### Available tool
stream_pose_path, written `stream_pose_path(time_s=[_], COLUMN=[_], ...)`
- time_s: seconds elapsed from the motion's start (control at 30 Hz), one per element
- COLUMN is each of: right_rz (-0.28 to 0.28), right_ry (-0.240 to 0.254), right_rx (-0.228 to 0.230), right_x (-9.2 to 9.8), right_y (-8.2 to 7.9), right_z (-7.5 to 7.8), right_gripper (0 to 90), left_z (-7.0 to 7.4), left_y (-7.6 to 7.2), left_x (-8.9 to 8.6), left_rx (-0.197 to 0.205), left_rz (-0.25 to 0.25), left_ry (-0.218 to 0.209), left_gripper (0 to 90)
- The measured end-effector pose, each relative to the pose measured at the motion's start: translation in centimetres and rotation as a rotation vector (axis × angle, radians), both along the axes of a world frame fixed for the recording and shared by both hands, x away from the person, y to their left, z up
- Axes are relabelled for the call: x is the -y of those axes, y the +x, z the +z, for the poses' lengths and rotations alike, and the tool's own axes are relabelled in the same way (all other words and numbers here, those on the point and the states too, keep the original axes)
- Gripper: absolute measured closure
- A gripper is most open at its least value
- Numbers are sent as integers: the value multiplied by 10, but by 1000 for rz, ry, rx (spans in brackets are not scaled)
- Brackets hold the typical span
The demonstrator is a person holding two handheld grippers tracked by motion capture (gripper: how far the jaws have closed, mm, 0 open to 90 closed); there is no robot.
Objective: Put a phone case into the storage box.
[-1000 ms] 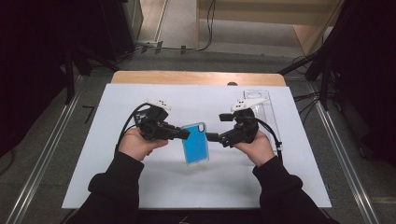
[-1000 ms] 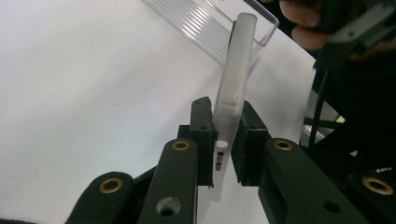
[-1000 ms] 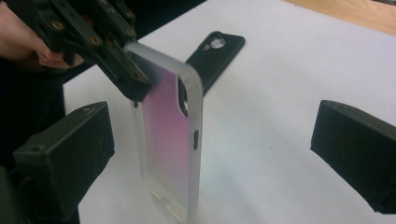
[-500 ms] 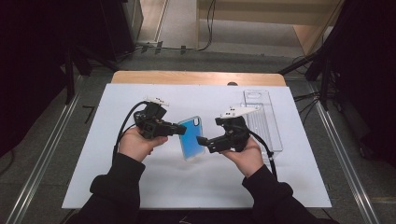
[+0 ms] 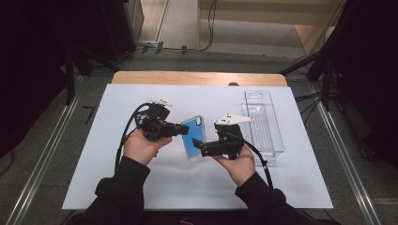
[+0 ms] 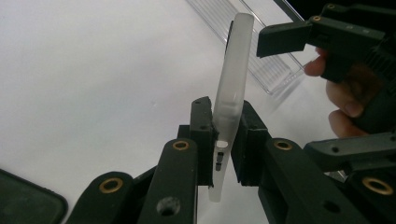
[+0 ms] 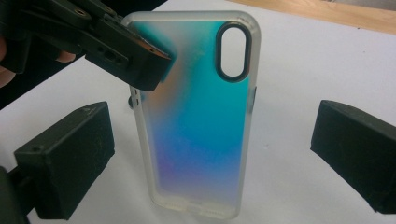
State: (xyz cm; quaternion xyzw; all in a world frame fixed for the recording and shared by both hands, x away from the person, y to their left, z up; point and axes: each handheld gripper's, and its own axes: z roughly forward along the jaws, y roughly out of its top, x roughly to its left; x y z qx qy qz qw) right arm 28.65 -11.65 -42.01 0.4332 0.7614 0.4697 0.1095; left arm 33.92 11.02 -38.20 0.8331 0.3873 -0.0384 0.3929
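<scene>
A phone case (image 5: 193, 136) with a blue iridescent back and frosted rim is held up above the white mat. My left gripper (image 5: 184, 129) is shut on the case's long edge near the camera cutout; its pads (image 6: 201, 135) clamp the case (image 6: 232, 79), seen edge-on. My right gripper (image 5: 197, 148) stands open right in front of the case, its jaws wide on either side of the case's lower half (image 7: 201, 121) without touching it. The left gripper's jaw (image 7: 135, 56) covers the case's upper left corner there.
A clear plastic tray (image 5: 263, 123) lies on the mat (image 5: 141, 187) to the right of the hands. The wooden table edge (image 5: 197, 77) runs along the back. A dark rounded object (image 6: 23, 200) lies on the mat at the lower left in the left gripper view.
The right gripper has moved left and slightly down towards the case, ending with its open jaws around it. The left gripper has kept its hold and stayed put.
</scene>
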Motion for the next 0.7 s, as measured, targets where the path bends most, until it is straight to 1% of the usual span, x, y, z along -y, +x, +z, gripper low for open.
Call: stream_pose_path(time_s=[0.1,0.2,0.47,0.53,0.7], right_rz=[-9,-7,-16,-14,-12], right_ry=[-18,-16,-30,-33,-40], right_rx=[2,-4,-14,-11,-13], right_x=[-3,-6,-13,-14,-18], right_y=[0,1,5,6,8], right_z=[-3,-6,-12,-14,-16], right_gripper=[0,0,0,0,0], left_z=[0,0,0,0,1], left_y=[-1,-1,-4,-5,-7], left_x=[1,2,9,9,12], left_rx=[-3,-8,-9,-12,-14], left_rz=[6,10,-3,-3,-8], left_ry=[-4,-16,-12,-25,-35], left_gripper=[808,808,808,808,808])
